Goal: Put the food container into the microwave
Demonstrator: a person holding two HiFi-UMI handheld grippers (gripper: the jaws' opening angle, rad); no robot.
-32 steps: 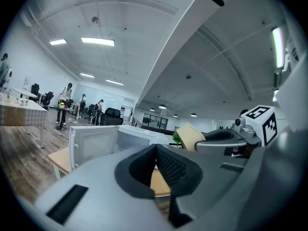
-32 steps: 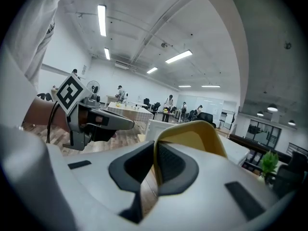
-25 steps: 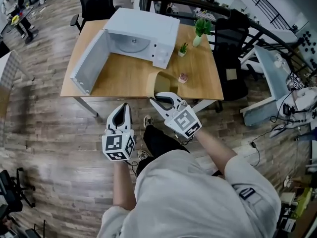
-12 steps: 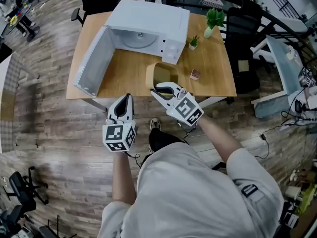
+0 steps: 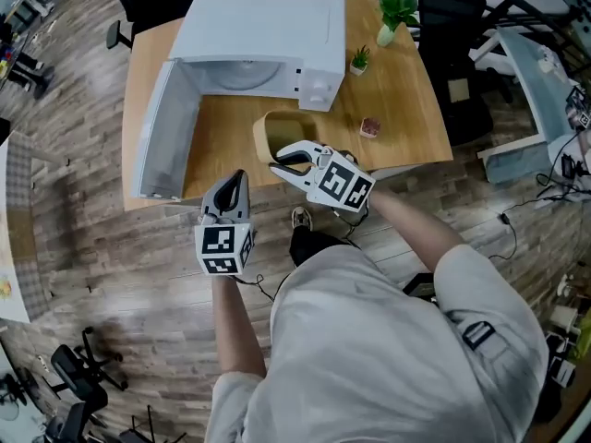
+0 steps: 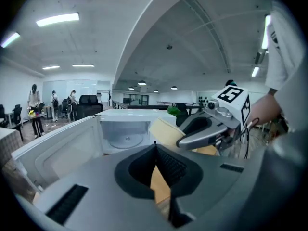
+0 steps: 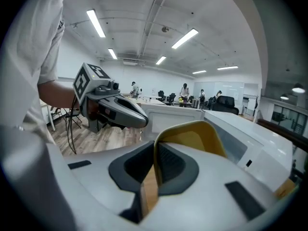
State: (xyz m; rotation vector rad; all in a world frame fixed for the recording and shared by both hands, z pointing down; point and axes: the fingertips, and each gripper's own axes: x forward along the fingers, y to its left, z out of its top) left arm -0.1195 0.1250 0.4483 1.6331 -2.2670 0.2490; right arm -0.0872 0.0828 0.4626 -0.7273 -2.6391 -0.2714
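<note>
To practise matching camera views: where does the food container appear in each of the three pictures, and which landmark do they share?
Head view: food container at centre, in front of the microwave, at the right gripper tips.
Left gripper view: food container just right of centre, behind the right gripper.
Right gripper view: food container at centre, its rim clamped between the jaws.
Shared landmark: the open microwave.

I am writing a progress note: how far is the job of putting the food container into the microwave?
Done: the door of the microwave stands open, and the right claw is shut on the yellow food container's rim. In hand: the container is over the wooden table in front of the microwave, not inside. The left claw is shut and empty. Left: set it on the turntable and let go.
</note>
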